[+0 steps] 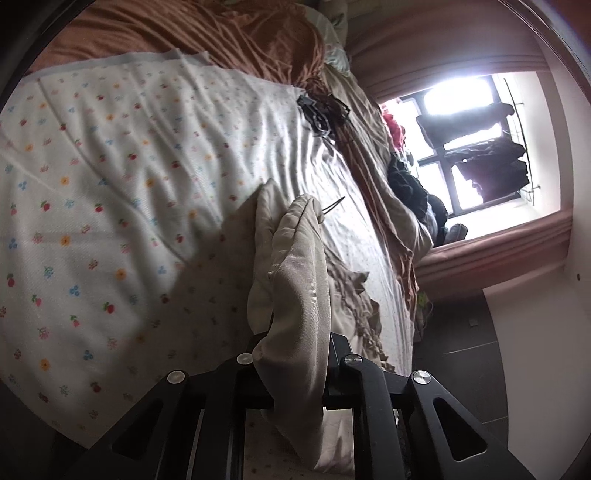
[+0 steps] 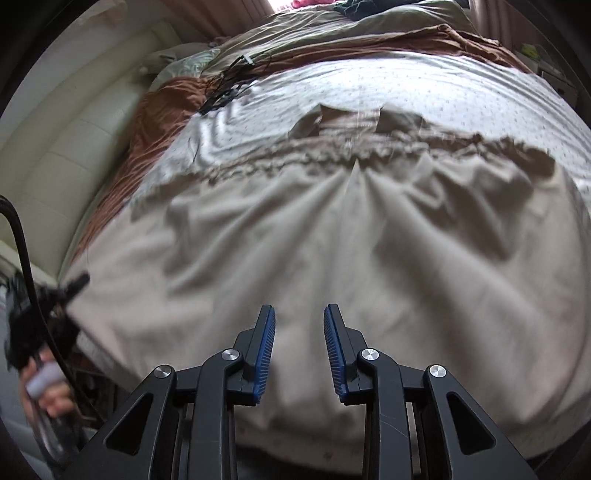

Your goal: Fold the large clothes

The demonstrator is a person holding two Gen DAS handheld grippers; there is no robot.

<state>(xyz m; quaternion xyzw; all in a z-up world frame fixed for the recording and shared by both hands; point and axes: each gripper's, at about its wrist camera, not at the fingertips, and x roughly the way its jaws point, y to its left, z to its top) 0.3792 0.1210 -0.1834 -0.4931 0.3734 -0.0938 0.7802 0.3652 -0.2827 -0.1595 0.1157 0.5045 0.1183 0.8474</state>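
A large beige garment (image 2: 295, 236) with a ruffled edge lies spread on the bed over a floral sheet (image 2: 406, 85). My right gripper (image 2: 299, 317) hangs open just above its near part, its blue pads (image 2: 267, 350) apart and empty. My left gripper (image 1: 295, 354) is shut on a bunched fold of the same beige garment (image 1: 299, 280), held up off the floral sheet (image 1: 92, 184). The left gripper also shows in the right wrist view (image 2: 48, 314), at the garment's left edge, in a hand.
A brown blanket (image 1: 221, 33) and a tangle of black cables (image 1: 325, 110) lie at the far side of the bed. A padded cream headboard (image 2: 55, 177) stands to the left. A window (image 1: 469, 144) with hanging clothes and a dark tiled floor (image 1: 461, 369) lie beyond the bed.
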